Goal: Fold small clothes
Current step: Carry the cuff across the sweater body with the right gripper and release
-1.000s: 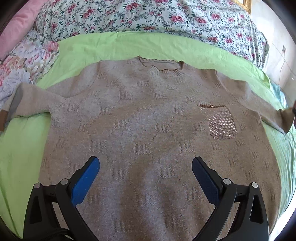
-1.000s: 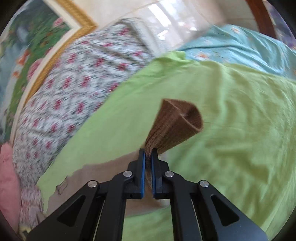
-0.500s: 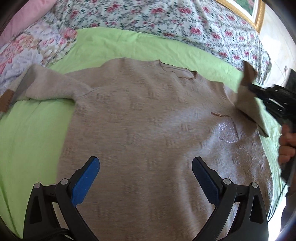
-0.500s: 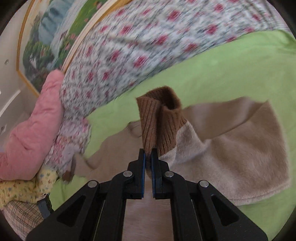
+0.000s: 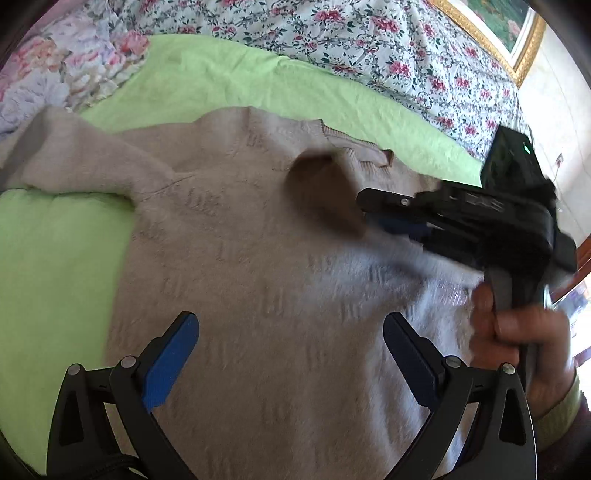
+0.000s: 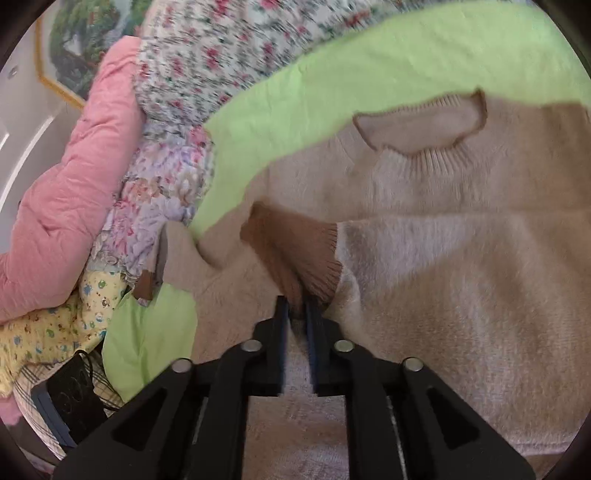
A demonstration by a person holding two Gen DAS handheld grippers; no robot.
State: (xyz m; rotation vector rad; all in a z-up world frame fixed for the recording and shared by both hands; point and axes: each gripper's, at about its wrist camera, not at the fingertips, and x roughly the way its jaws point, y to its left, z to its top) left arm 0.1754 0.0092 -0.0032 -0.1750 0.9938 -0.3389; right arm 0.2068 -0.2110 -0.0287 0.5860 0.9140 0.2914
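Note:
A beige knit sweater (image 5: 258, 266) lies flat, front up, on a green sheet (image 5: 55, 258). My left gripper (image 5: 291, 354) is open and empty, hovering over the sweater's lower body. My right gripper (image 6: 295, 306) is shut on the brown ribbed cuff (image 6: 295, 254) of the sweater's right sleeve, which is folded across the chest below the neckline (image 6: 421, 125). In the left wrist view the right gripper (image 5: 365, 214) holds that cuff (image 5: 325, 192) over the chest. The other sleeve (image 5: 74, 162) still lies stretched out to the left.
Floral bedding (image 5: 369, 44) lies beyond the green sheet. A pink quilt (image 6: 66, 192) and yellow patterned cloth (image 6: 55, 332) are piled at the left side. A framed picture (image 5: 498, 33) hangs on the wall behind. A dark device (image 6: 70, 398) lies at the bed's edge.
My right gripper has carried the right sleeve by its cuff from the sweater's outer right side inward across the chest. The left gripper stays open and has shifted slightly.

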